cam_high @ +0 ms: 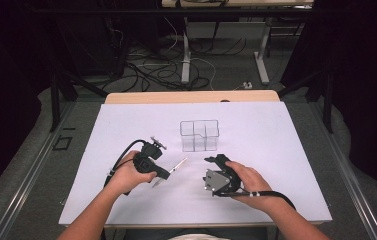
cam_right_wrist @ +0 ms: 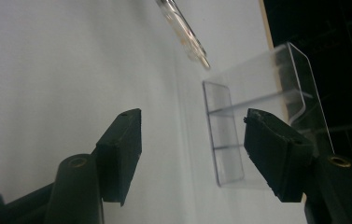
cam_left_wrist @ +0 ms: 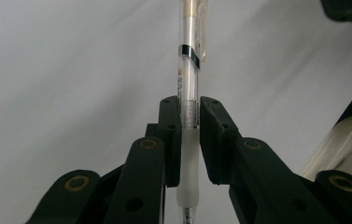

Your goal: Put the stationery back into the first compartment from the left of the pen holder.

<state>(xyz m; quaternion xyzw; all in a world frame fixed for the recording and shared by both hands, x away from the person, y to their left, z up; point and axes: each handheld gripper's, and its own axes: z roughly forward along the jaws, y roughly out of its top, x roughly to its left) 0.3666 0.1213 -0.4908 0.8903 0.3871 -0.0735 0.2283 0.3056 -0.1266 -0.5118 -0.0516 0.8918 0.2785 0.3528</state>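
Observation:
A clear pen (cam_left_wrist: 188, 93) with a frosted grip and a clip sits clamped between the pads of my left gripper (cam_left_wrist: 190, 121). In the high view that left gripper (cam_high: 166, 172) holds the pen (cam_high: 177, 165) just above the white sheet, pointing up and right. A clear plastic divided holder (cam_high: 199, 135) stands at the middle of the sheet. My right gripper (cam_high: 213, 160) is to the right of the pen, in front of the holder. In the right gripper view its jaws stand apart with nothing between them; the holder (cam_right_wrist: 257, 116) and the pen's end (cam_right_wrist: 185, 32) lie beyond.
A white sheet (cam_high: 126, 125) covers the table, with a wooden edge (cam_high: 191, 96) at the back. Cables and table legs lie on the floor behind. Dark frame rails run along both sides.

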